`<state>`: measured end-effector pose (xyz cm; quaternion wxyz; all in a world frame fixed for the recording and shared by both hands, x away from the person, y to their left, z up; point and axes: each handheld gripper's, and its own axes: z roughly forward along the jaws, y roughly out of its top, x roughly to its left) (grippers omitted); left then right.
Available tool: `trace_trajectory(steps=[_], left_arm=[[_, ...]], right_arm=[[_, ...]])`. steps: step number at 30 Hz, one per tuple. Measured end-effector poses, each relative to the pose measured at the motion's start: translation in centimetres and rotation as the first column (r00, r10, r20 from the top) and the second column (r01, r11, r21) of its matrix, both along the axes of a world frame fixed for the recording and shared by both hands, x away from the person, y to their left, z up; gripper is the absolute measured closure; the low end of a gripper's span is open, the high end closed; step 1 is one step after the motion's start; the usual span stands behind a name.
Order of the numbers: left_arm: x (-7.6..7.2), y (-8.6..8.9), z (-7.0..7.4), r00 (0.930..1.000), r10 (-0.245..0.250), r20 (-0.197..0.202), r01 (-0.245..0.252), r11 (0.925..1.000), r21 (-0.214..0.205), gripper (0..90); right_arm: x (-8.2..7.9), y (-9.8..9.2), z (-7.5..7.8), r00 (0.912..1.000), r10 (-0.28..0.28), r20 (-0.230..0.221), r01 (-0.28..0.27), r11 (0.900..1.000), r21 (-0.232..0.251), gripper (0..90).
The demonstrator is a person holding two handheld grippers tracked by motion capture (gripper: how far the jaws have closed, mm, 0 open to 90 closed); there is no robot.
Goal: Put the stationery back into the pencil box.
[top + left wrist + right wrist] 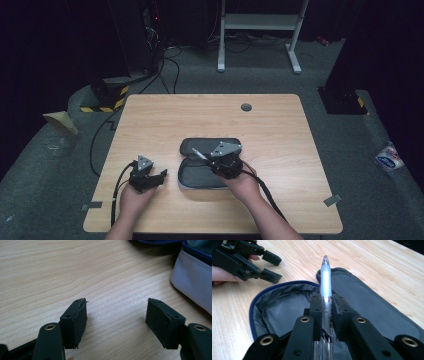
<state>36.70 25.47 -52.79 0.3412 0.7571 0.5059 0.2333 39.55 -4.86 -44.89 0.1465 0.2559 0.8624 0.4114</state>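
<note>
1. The left gripper (161,176), black with a grey three-cornered plate on top, rests low on the light wooden counter (150,115) near its front-left part, held in the person's left hand (131,197). Its jaws are spread wide with nothing between them; in the left gripper view only bare wood grain lies in the gap.
2. Just to the right of that gripper lies the open grey fabric pencil case with a blue zip (197,172). It sits around the middle of the counter, somewhat toward the front edge, folded open into two halves: the near half shows its soft grey lining (279,310), and the far half (372,305) lies flat toward the back edge. In the left gripper view a pale outer wall of the case (195,282) shows at the right, close to the jaws but apart from them.
3. The right gripper (326,311) hovers over the open case, held in the person's right hand (246,186). Its jaws are pressed together on a slim pen with a frosted white barrel and a clear tip (326,277), pinching it along its lower clear section.
4. The pen points away from the hand along the line of the jaws, its tip above the seam between the two halves of the case. In the high view the pen (198,153) juts left and backward from the gripper, over the case.
</note>
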Motion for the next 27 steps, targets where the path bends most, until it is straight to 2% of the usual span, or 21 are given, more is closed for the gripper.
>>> trace_trajectory(steps=[4, 10, 14, 17, 21, 27], left_arm=[[0.0, 0.0, 0.0, 1.0000, -0.002, 0.000, 0.002, 1.0000, 0.002, 33.6], [0.0, 0.0, 0.0, 1.0000, -0.002, 0.000, 0.002, 1.0000, 0.002, 33.5], [0.0, 0.0, 0.0, 1.0000, -0.002, 0.000, 0.002, 1.0000, 0.002, 33.5], [0.0, 0.0, 0.0, 1.0000, -0.001, 0.000, 0.001, 1.0000, 0.002, 33.5], [0.0, 0.0, 0.0, 1.0000, 0.001, 0.000, -0.001, 1.0000, 0.001, 33.6], [0.0, 0.0, 0.0, 1.0000, 0.000, 0.001, 0.000, 1.0000, 0.001, 33.6]], right_arm=[[-0.2, 0.6, 0.0, 0.9998, 0.021, 0.003, -0.021, 0.9998, 0.002, 78.7], [-0.2, 1.0, -0.2, 0.9986, 0.051, 0.015, -0.051, 0.9984, -0.025, 78.7], [0.0, 0.8, -0.6, 0.9983, 0.058, -0.005, -0.058, 0.9980, -0.026, 78.6], [0.0, 0.7, -1.1, 0.9976, 0.068, -0.011, -0.068, 0.9965, -0.049, 78.6], [0.1, 0.7, -1.7, 0.9963, 0.079, -0.035, -0.080, 0.9956, -0.047, 78.6], [0.1, 0.5, -2.4, 0.9933, 0.105, -0.048, -0.107, 0.9929, -0.052, 78.5]])
